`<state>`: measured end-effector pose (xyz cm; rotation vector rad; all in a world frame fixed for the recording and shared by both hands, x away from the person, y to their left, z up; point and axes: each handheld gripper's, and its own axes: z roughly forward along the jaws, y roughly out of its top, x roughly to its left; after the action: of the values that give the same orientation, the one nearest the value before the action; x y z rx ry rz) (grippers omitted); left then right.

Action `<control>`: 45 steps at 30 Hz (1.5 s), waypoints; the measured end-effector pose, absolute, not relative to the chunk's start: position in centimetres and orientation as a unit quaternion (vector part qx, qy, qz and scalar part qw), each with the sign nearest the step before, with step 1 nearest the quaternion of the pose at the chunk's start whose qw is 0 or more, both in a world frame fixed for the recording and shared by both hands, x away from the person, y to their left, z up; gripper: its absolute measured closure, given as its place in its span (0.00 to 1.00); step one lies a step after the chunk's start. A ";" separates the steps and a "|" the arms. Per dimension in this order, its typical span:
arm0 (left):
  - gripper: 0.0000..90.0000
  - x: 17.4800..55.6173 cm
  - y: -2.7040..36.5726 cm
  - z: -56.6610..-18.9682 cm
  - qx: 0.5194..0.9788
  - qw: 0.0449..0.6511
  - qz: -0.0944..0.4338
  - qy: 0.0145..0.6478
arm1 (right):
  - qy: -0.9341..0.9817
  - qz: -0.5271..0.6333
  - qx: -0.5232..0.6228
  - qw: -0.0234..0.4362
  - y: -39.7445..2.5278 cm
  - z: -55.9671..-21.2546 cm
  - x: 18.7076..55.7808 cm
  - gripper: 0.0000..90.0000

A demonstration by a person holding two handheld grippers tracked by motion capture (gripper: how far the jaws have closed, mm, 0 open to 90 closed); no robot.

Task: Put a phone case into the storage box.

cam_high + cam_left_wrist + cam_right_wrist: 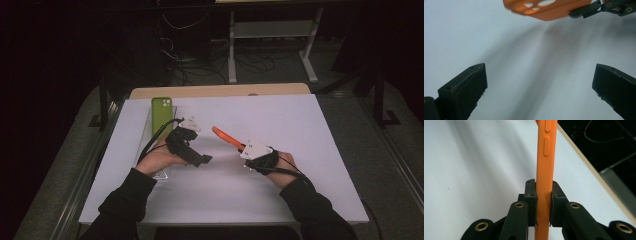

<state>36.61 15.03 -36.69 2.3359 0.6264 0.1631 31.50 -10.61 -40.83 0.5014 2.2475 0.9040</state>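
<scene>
The orange case (543, 170) is clamped at one end by the right gripper (243, 148), held above mid-table (300, 120) with open room around. The left gripper (200, 159) is nearby, jaws wide apart. The right gripper view shows the case's side buttons.

No text, label, brand, number or sign can be read anywhere in these pictures. The orange phone case (544, 170) shows plain moulded buttons along its edge in the right gripper view and bare cut-outs in the left gripper view, without any lettering. The green phone case (163, 117) near the far left corner of the table (280, 115) has a plain back with no mark that can be made out. The grey plates on top of the grippers carry nothing legible at this size, and the white table surface is unmarked.
</scene>
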 end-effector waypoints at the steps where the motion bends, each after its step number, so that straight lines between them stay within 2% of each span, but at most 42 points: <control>1: 0.00 36.6 15.0 -36.7 0.903 0.350 0.063 0.243 | 0.857 0.351 0.200 0.320 -10.7 -40.8 31.6 0.87; 7: 0.00 36.6 15.0 -36.8 0.903 0.347 0.067 0.245 | 0.849 0.386 0.251 0.260 -11.5 -40.5 32.3 0.87; 16: 0.00 36.6 15.0 -36.8 0.884 0.375 0.066 0.273 | 0.819 0.439 0.333 0.161 -12.7 -40.7 33.5 0.87; 21: 0.00 36.8 15.2 -36.6 0.876 0.387 0.071 0.280 | 0.804 0.457 0.360 0.127 -13.1 -40.8 33.7 0.87; 32: 0.00 37.0 14.9 -36.0 0.841 0.440 0.061 0.310 | 0.792 0.477 0.360 0.126 -12.5 -40.2 33.2 0.87; 45: 0.00 36.9 13.5 -35.5 0.820 0.478 0.067 0.308 | 0.786 0.495 0.355 0.103 -10.6 -40.3 32.6 0.87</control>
<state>36.87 13.52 -35.47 2.0028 0.7532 0.1627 32.63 -10.58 -40.27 1.0488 2.3209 1.4601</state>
